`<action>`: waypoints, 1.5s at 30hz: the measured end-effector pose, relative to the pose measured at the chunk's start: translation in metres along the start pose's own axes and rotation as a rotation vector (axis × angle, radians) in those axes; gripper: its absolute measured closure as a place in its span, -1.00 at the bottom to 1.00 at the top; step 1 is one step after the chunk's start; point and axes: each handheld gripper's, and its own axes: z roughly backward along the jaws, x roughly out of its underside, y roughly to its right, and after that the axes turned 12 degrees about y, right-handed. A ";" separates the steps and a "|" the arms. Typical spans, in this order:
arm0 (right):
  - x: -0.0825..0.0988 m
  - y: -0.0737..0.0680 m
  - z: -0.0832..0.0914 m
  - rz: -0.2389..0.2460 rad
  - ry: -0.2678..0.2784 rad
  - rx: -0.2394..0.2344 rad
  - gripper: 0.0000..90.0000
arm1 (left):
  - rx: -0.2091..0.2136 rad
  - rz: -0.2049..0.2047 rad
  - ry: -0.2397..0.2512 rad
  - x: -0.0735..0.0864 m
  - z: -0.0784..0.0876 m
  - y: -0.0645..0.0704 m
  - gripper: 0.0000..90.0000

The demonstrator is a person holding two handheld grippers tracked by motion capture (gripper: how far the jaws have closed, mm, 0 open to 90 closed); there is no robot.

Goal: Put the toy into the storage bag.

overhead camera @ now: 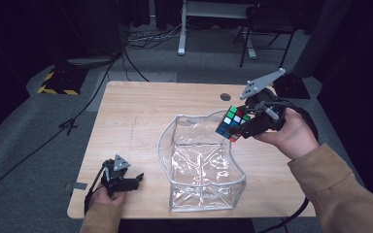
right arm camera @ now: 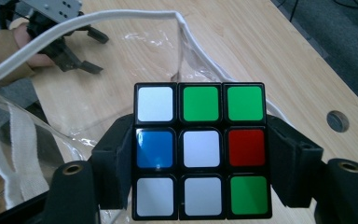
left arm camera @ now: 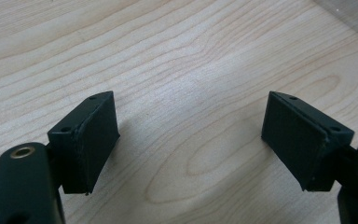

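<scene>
Your right hand-held gripper (overhead camera: 243, 127) clamps the puzzle cube (overhead camera: 232, 123) over the clear bag (overhead camera: 201, 167); centre it above the opening before letting go. The left hand-held gripper (overhead camera: 137, 180) sits wide open and empty on the desk (overhead camera: 131, 116).

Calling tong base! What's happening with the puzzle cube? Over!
Right tongs shut on puzzle cube, above clear bag rim. Left tongs open, empty, over table. Nothing blocking the bag.

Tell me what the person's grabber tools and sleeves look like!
Both grippers are black, with two flat, blocky jaws. The left gripper and right gripper each carry a grey three-cornered plate on top, dotted with small holes. A black cable trails from each. The person wears tan sleeves.
</scene>
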 end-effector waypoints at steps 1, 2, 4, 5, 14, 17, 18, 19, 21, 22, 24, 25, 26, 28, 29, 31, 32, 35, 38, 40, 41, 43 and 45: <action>-0.002 -0.002 -0.001 0.001 -0.001 -0.004 -0.25 | -0.001 0.000 0.000 0.000 0.000 0.000 -0.58; -0.004 -0.004 -0.003 0.008 0.001 -0.011 -0.25 | 0.001 -0.001 -0.008 0.000 0.000 0.000 -0.58; -0.008 -0.007 -0.006 0.017 0.000 -0.022 -0.25 | 0.002 0.002 -0.009 -0.001 0.000 0.000 -0.58; -0.009 -0.008 -0.008 0.024 -0.006 -0.027 -0.25 | 0.004 0.003 -0.010 -0.001 0.000 0.000 -0.58; -0.022 -0.024 -0.026 0.077 -0.067 -0.081 -0.25 | -0.001 0.004 -0.008 -0.001 0.000 0.000 -0.58; -0.025 -0.028 -0.031 0.089 -0.074 -0.096 -0.25 | -0.002 0.004 -0.006 -0.001 0.000 0.000 -0.58; -0.026 -0.029 -0.033 0.097 -0.080 -0.103 -0.25 | 0.000 0.005 -0.004 0.000 0.000 0.000 -0.58; -0.027 -0.031 -0.036 0.098 -0.082 -0.110 -0.25 | -0.001 0.004 -0.006 -0.001 0.000 0.000 -0.58; -0.028 -0.033 -0.040 0.100 -0.090 -0.125 -0.25 | -0.001 0.007 -0.005 -0.001 0.000 0.000 -0.58; -0.029 -0.035 -0.043 0.102 -0.093 -0.131 -0.25 | -0.001 0.007 -0.003 0.000 0.000 0.000 -0.58; -0.030 -0.037 -0.047 0.103 -0.098 -0.141 -0.25 | -0.004 0.007 -0.002 0.000 0.000 0.000 -0.58; -0.030 -0.039 -0.049 0.103 -0.101 -0.151 -0.25 | -0.002 0.007 -0.001 0.000 -0.001 0.000 -0.58; -0.030 -0.040 -0.052 0.108 -0.100 -0.159 -0.25 | -0.002 0.007 -0.005 -0.001 0.000 0.000 -0.58; -0.030 -0.043 -0.056 0.108 -0.108 -0.171 -0.25 | -0.003 0.006 -0.004 -0.001 0.000 0.000 -0.58; -0.030 -0.044 -0.059 0.111 -0.112 -0.177 -0.25 | -0.002 0.006 -0.005 -0.001 0.000 0.000 -0.58; -0.030 -0.047 -0.064 0.110 -0.117 -0.189 -0.25 | -0.001 0.007 -0.005 -0.001 0.000 0.000 -0.58; -0.030 -0.048 -0.066 0.112 -0.116 -0.195 -0.25 | -0.002 0.006 -0.005 -0.001 0.000 0.000 -0.58; -0.030 -0.052 -0.073 0.110 -0.122 -0.214 -0.25 | -0.002 0.007 -0.005 -0.001 0.000 0.000 -0.58; -0.030 -0.056 -0.080 0.110 -0.130 -0.230 -0.25 | -0.004 0.006 -0.004 -0.001 -0.001 0.000 -0.58; -0.030 -0.058 -0.086 0.113 -0.138 -0.238 -0.25 | -0.004 0.006 -0.004 -0.001 -0.001 0.000 -0.58; -0.029 -0.059 -0.089 0.125 -0.139 -0.245 -0.25 | -0.004 0.006 -0.004 -0.001 -0.001 0.000 -0.58; -0.028 -0.063 -0.095 0.126 -0.154 -0.256 -0.25 | -0.004 0.007 -0.004 -0.001 -0.001 0.000 -0.58; -0.026 -0.066 -0.101 0.134 -0.165 -0.270 -0.25 | -0.004 0.006 -0.006 -0.001 -0.001 0.000 -0.58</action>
